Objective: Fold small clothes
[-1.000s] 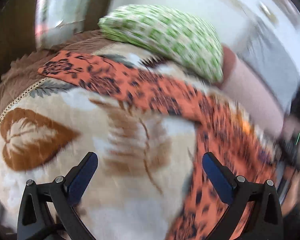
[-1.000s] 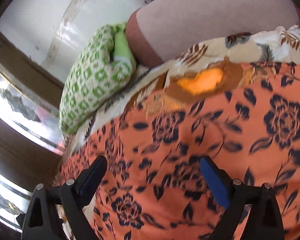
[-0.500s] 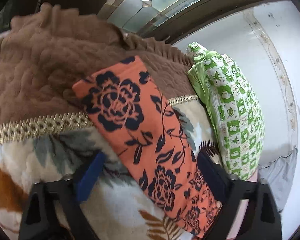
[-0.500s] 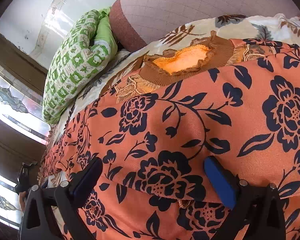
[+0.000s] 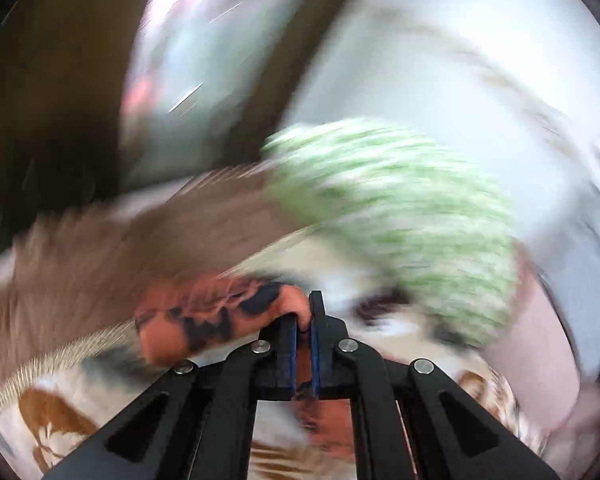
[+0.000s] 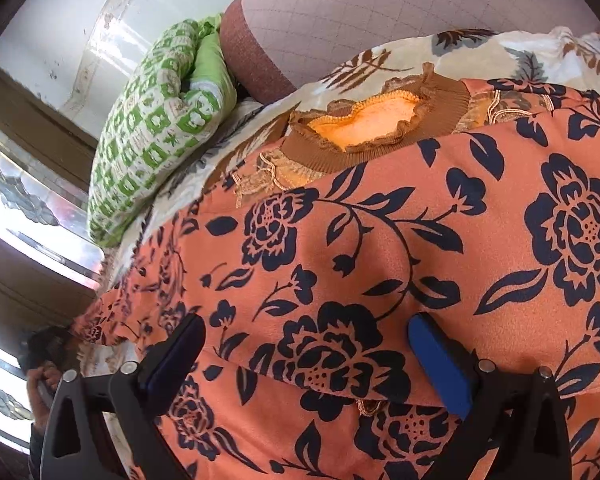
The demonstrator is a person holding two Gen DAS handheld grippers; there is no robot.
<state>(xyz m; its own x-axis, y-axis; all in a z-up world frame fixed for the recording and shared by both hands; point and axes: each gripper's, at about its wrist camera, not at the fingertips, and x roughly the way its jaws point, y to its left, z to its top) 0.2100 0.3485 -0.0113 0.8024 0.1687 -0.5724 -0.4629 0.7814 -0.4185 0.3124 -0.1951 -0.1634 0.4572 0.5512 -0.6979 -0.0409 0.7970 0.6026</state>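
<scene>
**Left jaws clamped on the floral garment**

We see the left gripper (image 5: 303,320) with its jaws just closed, pinching a bunched end of the orange floral garment (image 5: 216,316) (that view is badly blurred). The right gripper (image 6: 306,354) has jaws wide apart over the garment (image 6: 380,248), which is spread across the leaf-print blanket (image 6: 400,56). We can read no writing.

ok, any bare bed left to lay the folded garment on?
Some. A strip of leaf-print blanket shows between the orange floral garment and the pink bolster. The left is crowded by the green pillow. The garment covers the near side under the open right gripper; the left gripper pinches its end.
</scene>
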